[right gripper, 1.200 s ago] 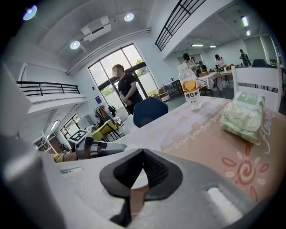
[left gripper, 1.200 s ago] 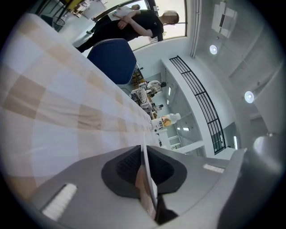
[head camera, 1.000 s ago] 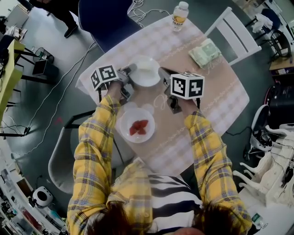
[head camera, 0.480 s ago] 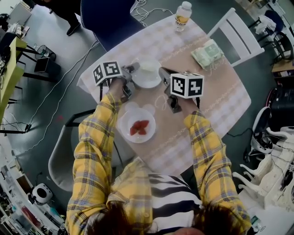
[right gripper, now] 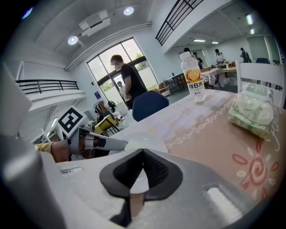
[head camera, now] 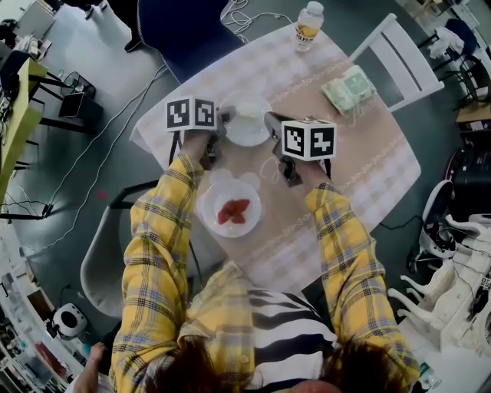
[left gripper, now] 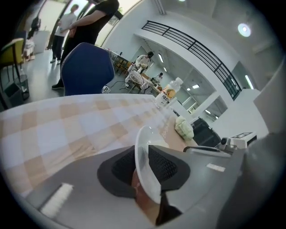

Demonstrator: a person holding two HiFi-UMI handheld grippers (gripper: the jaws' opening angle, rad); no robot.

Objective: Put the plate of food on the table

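Note:
A white plate (head camera: 245, 121) lies on the checked table (head camera: 368, 161), between my two grippers. My left gripper (head camera: 221, 124) is at its left rim; in the left gripper view the rim (left gripper: 144, 150) stands between the jaws, which are opening, with a gap at the pads. My right gripper (head camera: 271, 125) is shut on the plate's right rim (right gripper: 145, 140), the pads meeting over the thin edge. A second white plate (head camera: 209, 198) holding red food (head camera: 232, 212) sits on the table nearer to me, untouched.
An orange-labelled bottle (head camera: 307, 23) stands at the table's far edge and a pale green packet (head camera: 349, 88) lies far right. A white chair (head camera: 399, 57), a blue chair (head camera: 184, 31) and a grey chair (head camera: 103, 269) ring the table. People stand in the background.
Both grippers and the white plate have drifted slightly away from me. The left gripper's marker cube has shifted right, closer to the plate. The food plate has stayed put.

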